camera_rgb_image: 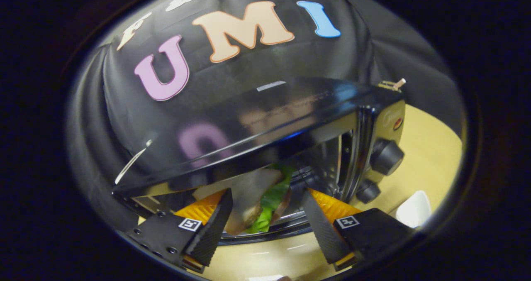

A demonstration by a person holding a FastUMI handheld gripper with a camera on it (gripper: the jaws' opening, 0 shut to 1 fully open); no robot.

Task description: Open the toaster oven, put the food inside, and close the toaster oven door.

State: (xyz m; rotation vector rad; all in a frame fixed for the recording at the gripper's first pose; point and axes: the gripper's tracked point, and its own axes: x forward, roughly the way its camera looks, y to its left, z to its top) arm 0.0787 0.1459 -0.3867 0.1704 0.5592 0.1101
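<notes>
While the tongs point(265, 221) sit spread and empty, the sandwich point(265, 202) lies just ahead inside the toaster oven point(265, 119).

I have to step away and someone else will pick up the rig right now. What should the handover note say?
Gripper: fingers spread apart, pressing on nothing, pointing into the toaster oven's mouth.
Toaster oven: on the tan table, door open; its two knobs are beside the opening.
Food: a sandwich with green leaves, lying inside the oven, just beyond and between the fingers.
White dish: on the table next to the oven, by the knobs.
Done: door opened, food appears placed inside.
Left: draw the gripper back, then close the door.
</notes>
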